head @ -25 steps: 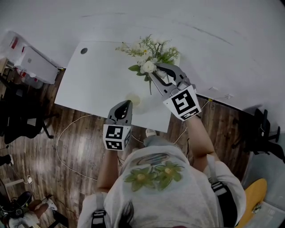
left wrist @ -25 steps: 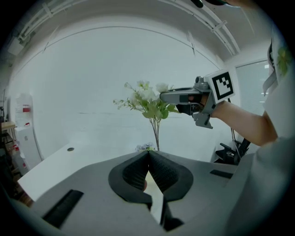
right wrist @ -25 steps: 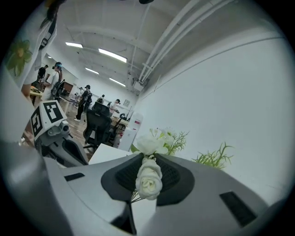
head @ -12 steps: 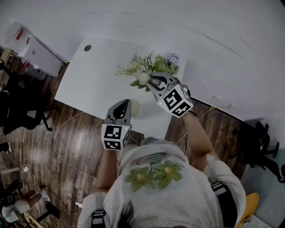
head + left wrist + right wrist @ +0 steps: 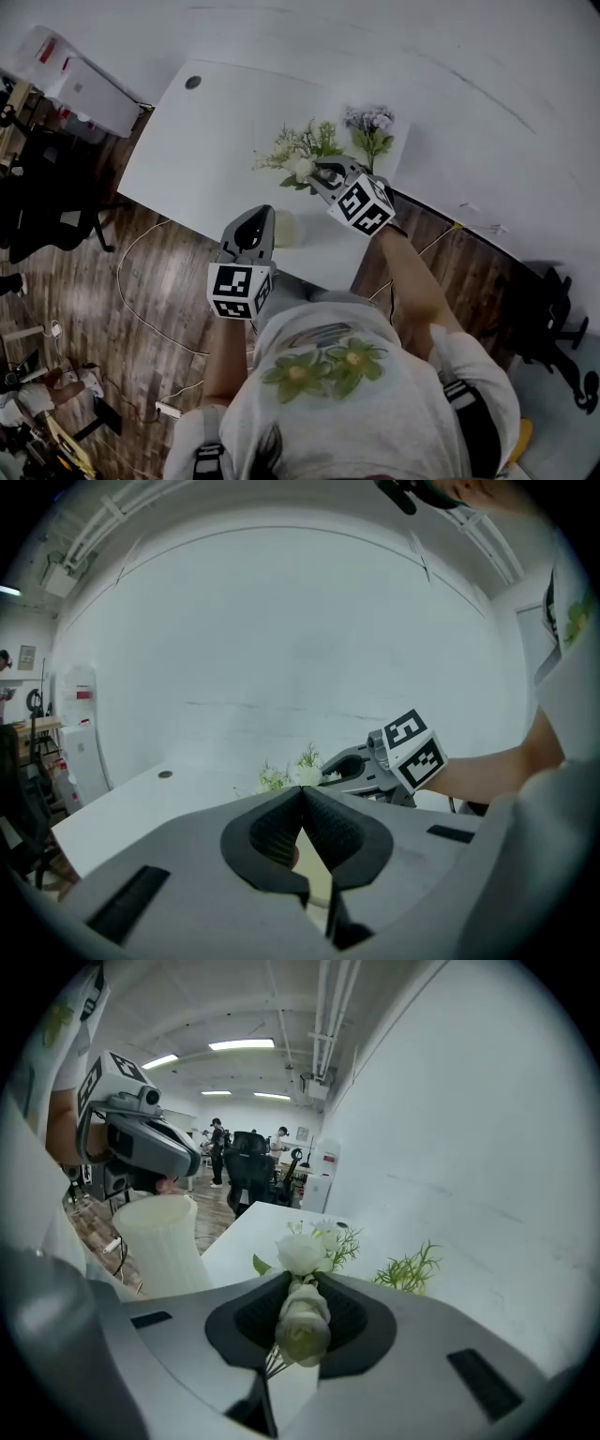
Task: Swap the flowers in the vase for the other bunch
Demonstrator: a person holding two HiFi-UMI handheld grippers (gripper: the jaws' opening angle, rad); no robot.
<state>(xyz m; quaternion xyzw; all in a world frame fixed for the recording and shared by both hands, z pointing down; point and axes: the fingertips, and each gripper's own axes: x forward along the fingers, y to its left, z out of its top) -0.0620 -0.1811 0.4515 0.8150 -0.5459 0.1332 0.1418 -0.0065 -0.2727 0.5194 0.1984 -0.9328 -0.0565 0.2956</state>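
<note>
A cream ribbed vase (image 5: pixel 285 229) stands near the front edge of the white table (image 5: pixel 206 141); in the right gripper view the vase (image 5: pixel 164 1246) looks empty. My right gripper (image 5: pixel 319 171) is shut on the stems of a white flower bunch (image 5: pixel 298 155), held low over the table behind the vase. White roses (image 5: pixel 302 1252) sit between its jaws (image 5: pixel 292 1279). A purple bunch (image 5: pixel 368 120) lies at the table's back edge. My left gripper (image 5: pixel 258 217) hovers just left of the vase, its pads (image 5: pixel 281 827) closed together at the tips on nothing.
The table has a round cable hole (image 5: pixel 193 82) at its far left corner and abuts a white wall (image 5: pixel 450 56). A white cabinet (image 5: pixel 80 89) and dark chairs (image 5: pixel 37 234) stand to the left. Cables (image 5: pixel 141 309) trail on the wood floor.
My right gripper has come down and nearer with the white bunch, uncovering the purple bunch behind. The left gripper shifted slightly beside the vase.
</note>
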